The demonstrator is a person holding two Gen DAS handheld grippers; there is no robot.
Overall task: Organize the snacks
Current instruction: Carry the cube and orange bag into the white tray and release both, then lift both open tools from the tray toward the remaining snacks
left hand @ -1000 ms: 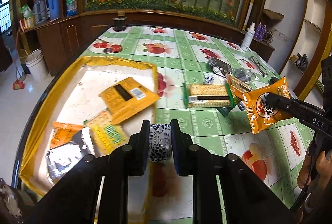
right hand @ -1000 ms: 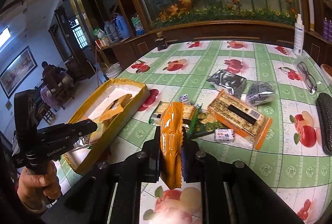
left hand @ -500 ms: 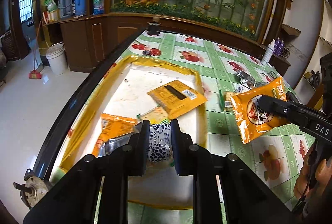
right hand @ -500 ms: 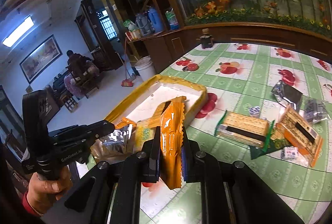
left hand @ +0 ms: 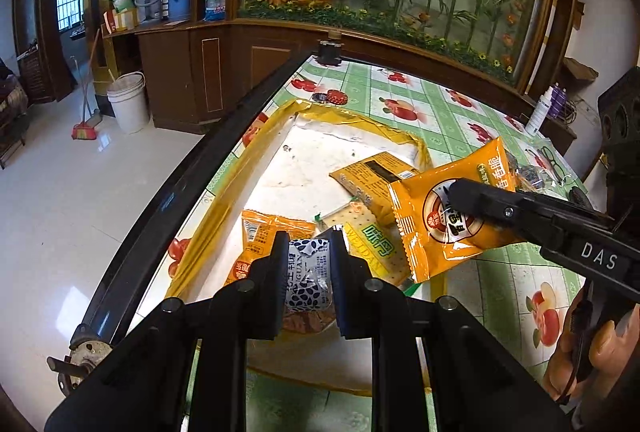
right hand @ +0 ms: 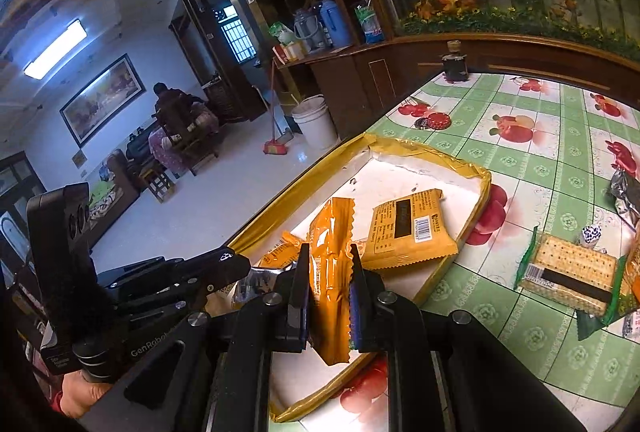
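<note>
My left gripper [left hand: 309, 246] is shut on a small white packet with dark blue dots [left hand: 308, 274], held over the near part of the yellow tray [left hand: 224, 208]. My right gripper [right hand: 329, 252] is shut on an orange snack bag [right hand: 330, 272], also above the tray [right hand: 476, 192]. In the left wrist view that orange bag [left hand: 444, 220] hangs from the right gripper [left hand: 454, 192] over the tray's right side. Inside the tray lie a yellow flat pack [left hand: 376, 178], a cracker pack with green print [left hand: 370, 244] and a small orange pack [left hand: 260, 236].
On the green fruit-print tablecloth [right hand: 532, 160], right of the tray, lie a cracker pack [right hand: 568, 272], a small dotted packet [right hand: 591, 234] and a silver bag [right hand: 626, 194]. A dark jar [right hand: 455, 66] stands at the far edge. The table's black rim [left hand: 180, 192] runs left of the tray.
Both grippers have swung left with their packets, from over the tablecloth to above the tray. The orange bag now hangs over the tray's right side.
</note>
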